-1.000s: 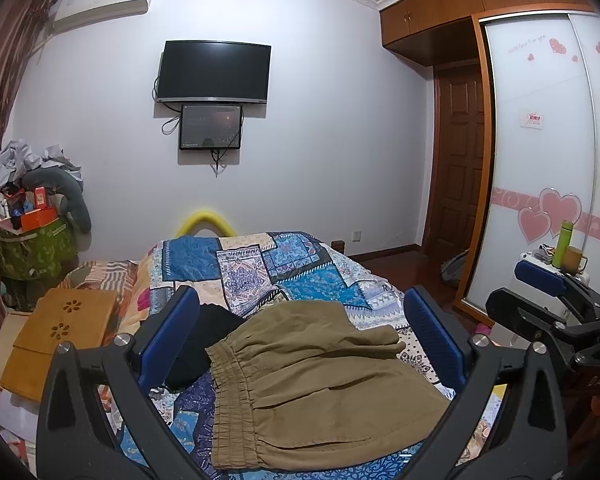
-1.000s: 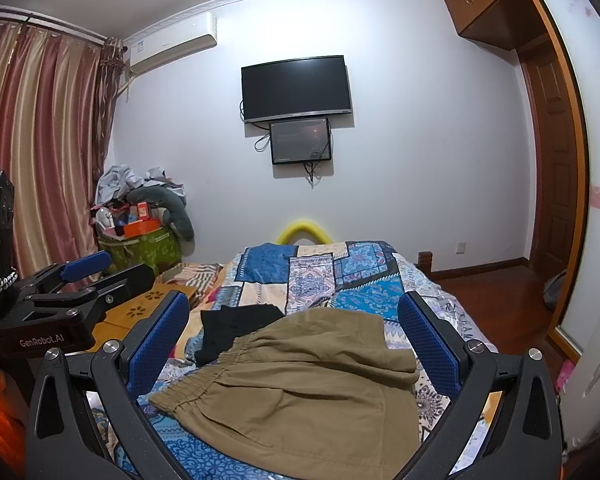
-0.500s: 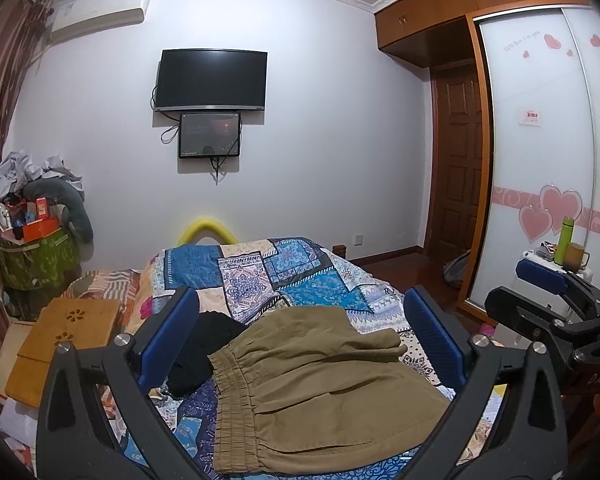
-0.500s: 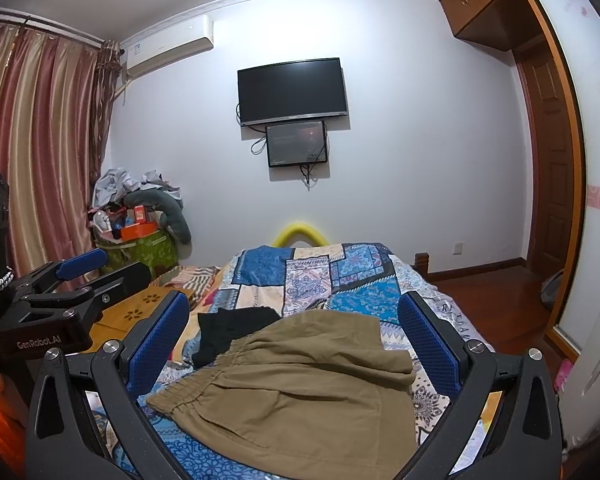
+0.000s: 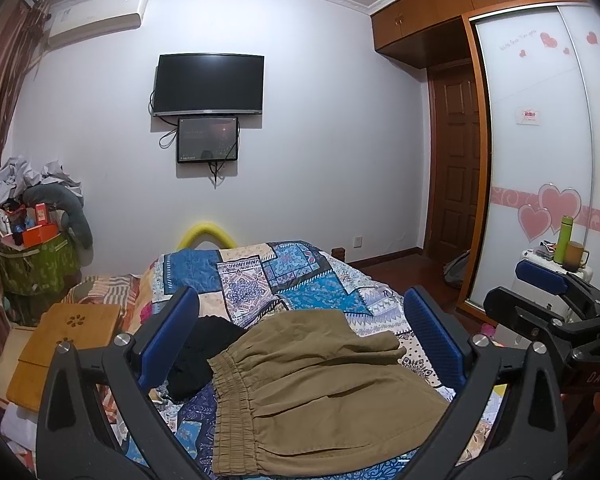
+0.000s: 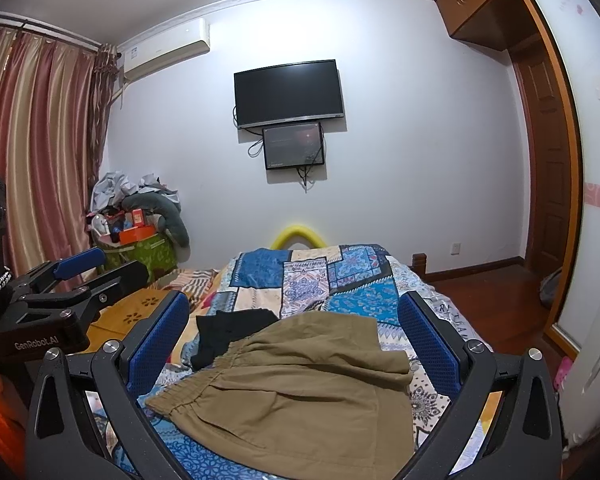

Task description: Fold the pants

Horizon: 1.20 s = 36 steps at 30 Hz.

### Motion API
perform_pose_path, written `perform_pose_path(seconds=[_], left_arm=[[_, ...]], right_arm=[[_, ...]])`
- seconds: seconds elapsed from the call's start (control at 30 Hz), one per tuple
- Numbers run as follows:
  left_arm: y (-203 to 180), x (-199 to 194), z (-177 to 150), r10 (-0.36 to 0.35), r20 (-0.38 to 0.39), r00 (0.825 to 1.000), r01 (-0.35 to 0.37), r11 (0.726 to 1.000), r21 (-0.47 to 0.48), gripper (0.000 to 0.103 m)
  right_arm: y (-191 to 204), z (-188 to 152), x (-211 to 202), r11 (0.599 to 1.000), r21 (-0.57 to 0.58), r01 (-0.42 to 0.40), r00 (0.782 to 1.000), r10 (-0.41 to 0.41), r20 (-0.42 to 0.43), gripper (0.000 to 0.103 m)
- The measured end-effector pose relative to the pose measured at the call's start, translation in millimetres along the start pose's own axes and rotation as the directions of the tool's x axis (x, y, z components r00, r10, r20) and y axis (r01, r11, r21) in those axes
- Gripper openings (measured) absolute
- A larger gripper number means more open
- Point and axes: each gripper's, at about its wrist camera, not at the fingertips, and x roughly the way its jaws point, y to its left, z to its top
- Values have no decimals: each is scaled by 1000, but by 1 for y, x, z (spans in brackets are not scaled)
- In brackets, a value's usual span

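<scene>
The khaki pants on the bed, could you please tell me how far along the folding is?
The khaki pants already lie folded on the patchwork bedspread. Nothing is in hand: the left gripper and the right gripper are open above them. A black garment beside them looks unfolded.

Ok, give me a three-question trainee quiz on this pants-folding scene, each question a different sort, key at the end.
1. True or false: the left gripper is shut on the khaki pants.
2. Which garment lies beside the pants' elastic waistband? A) black garment B) white towel C) red sock
3. Fill in: the pants lie on a ____ bedspread.

Key: 1 false, both it and the right gripper are open; 2 A; 3 patchwork.
</scene>
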Motion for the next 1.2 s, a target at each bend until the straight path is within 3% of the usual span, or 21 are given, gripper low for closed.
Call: perform_pose_path(seconds=[0.73,1.07,1.2], left_arm=[[0,12,-2,-2,-12,1000,2,1000,0,103],[20,82,-14,-16,-144,989,11,999,-36,103],[37,134,-28,-3,-275,962,-11,999,-51,103]], right_arm=[[-10,-2,6,1000,2,16,1000,-16,-12,103],[-47,-26,48,996,25,83,990,-80,-118,103],[-73,-40,70,993,45,112,978,-102,-183,103]])
